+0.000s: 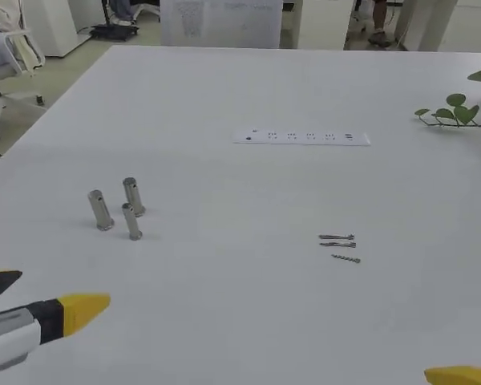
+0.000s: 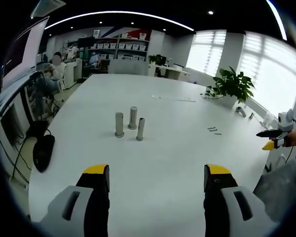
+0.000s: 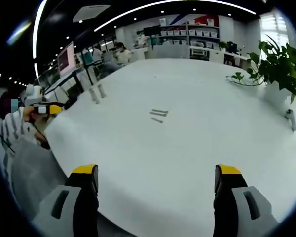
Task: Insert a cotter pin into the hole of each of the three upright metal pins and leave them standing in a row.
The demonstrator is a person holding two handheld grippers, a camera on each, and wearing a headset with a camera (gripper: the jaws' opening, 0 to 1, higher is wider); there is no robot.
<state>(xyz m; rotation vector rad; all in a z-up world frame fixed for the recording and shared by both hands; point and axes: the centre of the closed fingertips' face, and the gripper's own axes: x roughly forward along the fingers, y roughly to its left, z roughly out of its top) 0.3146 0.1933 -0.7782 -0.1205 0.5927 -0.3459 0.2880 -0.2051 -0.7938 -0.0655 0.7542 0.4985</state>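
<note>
3 metal pins point(image 1: 133, 197): upright, tight triangle cluster, nr tabletop left edge | 3 cotter pins point(image 1: 337, 244): lying flat, loose, right of ctr, well apart

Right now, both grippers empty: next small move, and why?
Probably ease the right gripper forward to the nearest cotter pin and close on it: its jaws stand open and empty, and all three cotter pins lie loose on the table, away from the metal pins.

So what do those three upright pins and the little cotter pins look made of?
The upright pins look like bare metal, probably steel: dull silver-grey with a soft sheen down the sides. The cotter pins look like thin, darker grey wire, likely metal too, but they are too small to judge the finish.
</note>
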